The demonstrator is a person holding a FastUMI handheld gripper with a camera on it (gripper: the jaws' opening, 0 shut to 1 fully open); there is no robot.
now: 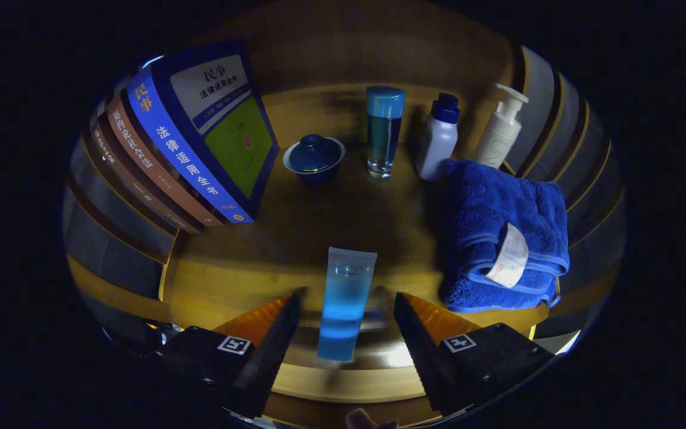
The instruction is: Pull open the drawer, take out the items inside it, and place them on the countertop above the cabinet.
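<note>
Gripper view, looking forward along the 2 fingers over the wooden countertop [242, 262]. The gripper [346, 322] is spread wide, with a clear gap on each side of the translucent blue tube [345, 301] lying between its fingers; neither finger presses on the tube, so the gripper counts as released. The tube's long axis runs straight away from the gripper, parallel to the fingers: its flat crimped end points ahead onto the countertop and its darker end reaches back past the fingertips, over the rounded front edge of the wood. Whether the tube rests fully on the surface or overhangs that edge cannot be told with certainty.

Surroundings: to the right of the tube, well apart from it, a folded blue towel [501, 232] with a white tag sits near the front edge. To the left, a row of books [200, 143] leans upright. Beyond the tube stand a lidded blue cup [314, 156], a tall blue-capped bottle [384, 131], a white bottle with a dark cap [439, 138] and a white pump bottle [501, 128], in 1 row near the back.

Judgement: the tube appears already delivered to the countertop. The open room lies straight behind the gripper, so a rearward withdrawal along the tube's axis would clear both sides without brushing it; a sideways shift risks nudging the tube toward the edge.
</note>
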